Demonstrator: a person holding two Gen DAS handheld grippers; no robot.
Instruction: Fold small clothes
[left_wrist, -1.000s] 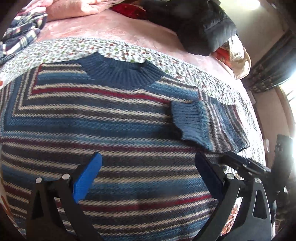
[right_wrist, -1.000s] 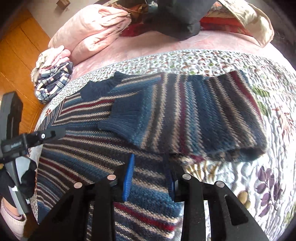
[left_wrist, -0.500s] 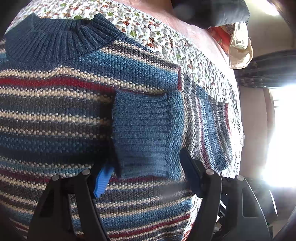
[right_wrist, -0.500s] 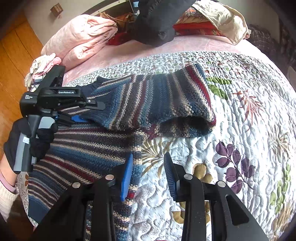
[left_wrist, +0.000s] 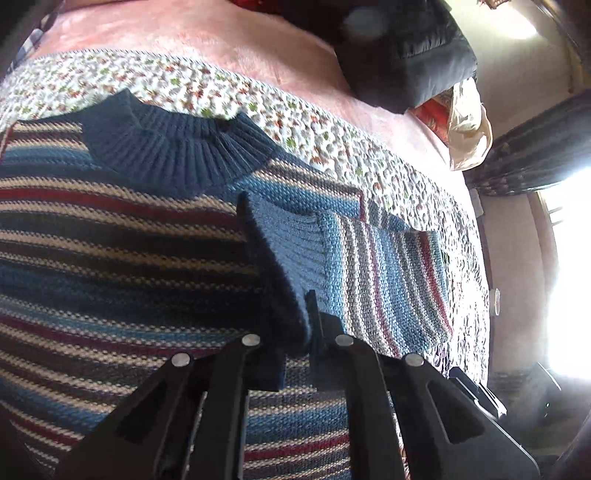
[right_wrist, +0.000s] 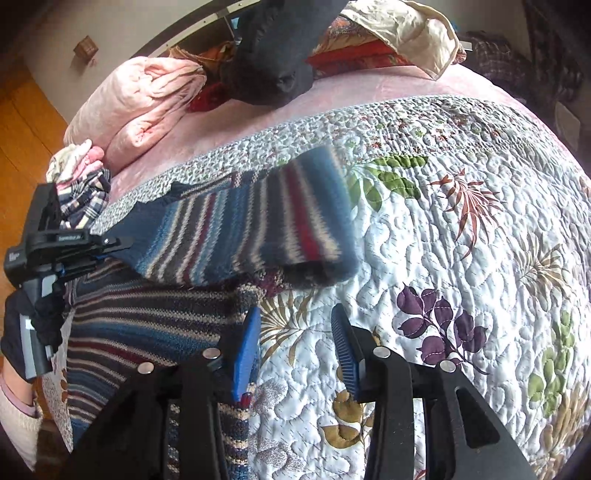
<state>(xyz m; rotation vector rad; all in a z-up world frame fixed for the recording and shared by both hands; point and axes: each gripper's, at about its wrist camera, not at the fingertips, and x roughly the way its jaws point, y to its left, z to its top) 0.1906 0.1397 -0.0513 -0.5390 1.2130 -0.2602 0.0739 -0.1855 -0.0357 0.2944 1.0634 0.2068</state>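
The left gripper (left_wrist: 295, 332) has its black fingers drawn in narrow around the ribbed dark-blue cuff (left_wrist: 284, 254) of the sweater's sleeve, pinching its near edge so the cuff stands lifted off the knit beneath. From that cuff the striped sleeve (left_wrist: 388, 277) runs off to the right, folded across the body of the garment, its blue, cream and red bands lying crosswise to the body's stripes.

The right gripper (right_wrist: 295, 350) hangs with its blue-padded fingers (right_wrist: 245, 354) spread wide and nothing between them, over the bare quilt just beside the sweater's side edge; the left-hand pad sits right at that edge, and whether it touches the knit I cannot tell.

The blue, red and cream striped knitted sweater (left_wrist: 110, 266) lies flat, front up, on the white floral quilted bedspread (right_wrist: 461, 258), with its ribbed dark-blue collar (left_wrist: 177, 151) toward the far side of the bed. In the right wrist view the sleeve (right_wrist: 258, 229) is blurred and raised toward the left gripper (right_wrist: 66, 243), which a dark-gloved hand (right_wrist: 44, 314) holds at the left edge.

Beyond the quilt there is a pink blanket (right_wrist: 140, 107), a black padded jacket (left_wrist: 399, 55) and a plaid bundle of cloth (right_wrist: 85, 199).
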